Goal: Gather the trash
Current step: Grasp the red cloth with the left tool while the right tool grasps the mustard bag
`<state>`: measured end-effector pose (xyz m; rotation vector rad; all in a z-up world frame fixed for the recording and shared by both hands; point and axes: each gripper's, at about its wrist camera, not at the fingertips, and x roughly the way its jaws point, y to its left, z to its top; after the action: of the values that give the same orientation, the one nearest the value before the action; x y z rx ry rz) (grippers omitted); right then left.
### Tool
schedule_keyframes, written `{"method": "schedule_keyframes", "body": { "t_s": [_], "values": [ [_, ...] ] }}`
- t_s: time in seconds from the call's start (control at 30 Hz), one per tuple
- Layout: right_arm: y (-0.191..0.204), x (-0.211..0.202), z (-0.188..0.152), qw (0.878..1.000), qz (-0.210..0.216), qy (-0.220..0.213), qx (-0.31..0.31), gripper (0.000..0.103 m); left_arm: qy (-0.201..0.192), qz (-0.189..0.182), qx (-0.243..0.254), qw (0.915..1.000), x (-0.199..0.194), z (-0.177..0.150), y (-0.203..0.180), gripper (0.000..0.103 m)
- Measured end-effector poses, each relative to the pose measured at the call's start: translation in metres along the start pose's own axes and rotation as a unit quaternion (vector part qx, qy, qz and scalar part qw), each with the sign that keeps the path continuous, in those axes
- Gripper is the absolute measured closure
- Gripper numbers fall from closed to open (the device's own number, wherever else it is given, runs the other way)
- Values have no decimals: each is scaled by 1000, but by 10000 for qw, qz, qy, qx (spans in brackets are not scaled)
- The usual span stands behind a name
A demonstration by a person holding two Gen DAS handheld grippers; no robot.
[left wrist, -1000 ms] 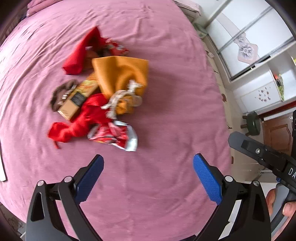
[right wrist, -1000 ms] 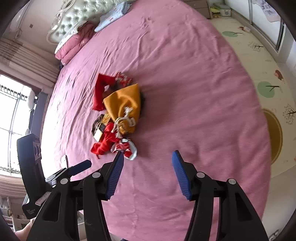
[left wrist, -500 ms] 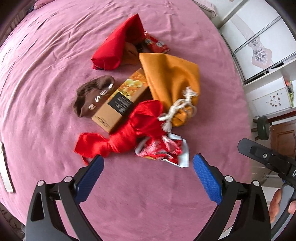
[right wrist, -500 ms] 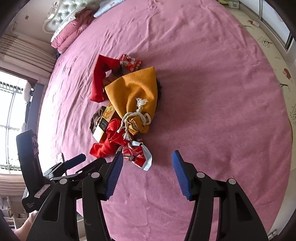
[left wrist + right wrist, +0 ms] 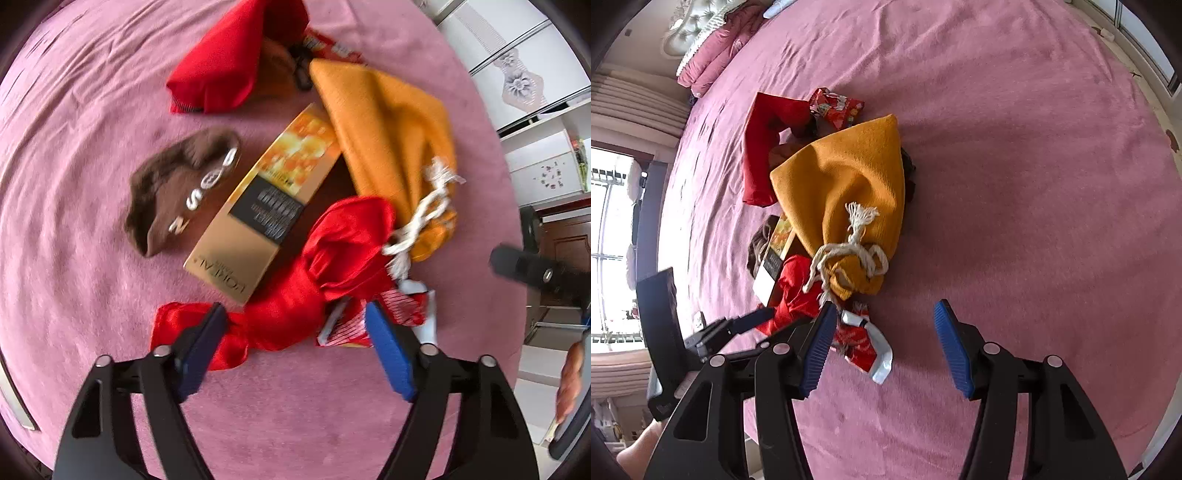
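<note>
Lowered closer since prev. frame, left gripper (image 5: 295,332) jaws closing, nothing gripped yet; red cloth (image 5: 295,306) and snack wrapper (image 5: 347,325) between fingers.

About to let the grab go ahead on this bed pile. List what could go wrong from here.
The left gripper is closing astride the red satin cloth, so it may lift cloth, not trash. The torn red-and-silver wrapper lies partly under that cloth and could be dragged or dropped.

Each tool is a black plastic frame with triangular cut-outs and silver pivot screws: the left tool (image 5: 295,347) and right tool (image 5: 882,341) both carry two ribbed blue pads (image 5: 388,354) on black fingers.
</note>
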<state>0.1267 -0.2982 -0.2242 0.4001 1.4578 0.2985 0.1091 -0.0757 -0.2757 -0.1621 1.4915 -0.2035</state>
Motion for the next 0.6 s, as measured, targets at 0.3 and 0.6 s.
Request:
{"method": "schedule_keyframes", "body": {
  "t_s": [0.3, 0.6],
  "values": [
    [1, 20, 23, 9999, -24, 114, -27, 47, 142, 7, -485, 9987, 16, -1, 18, 55],
    [1, 29, 37, 9995, 271, 151, 80, 44, 140, -388, -915, 9950, 7, -5, 34, 63]
  ]
}}
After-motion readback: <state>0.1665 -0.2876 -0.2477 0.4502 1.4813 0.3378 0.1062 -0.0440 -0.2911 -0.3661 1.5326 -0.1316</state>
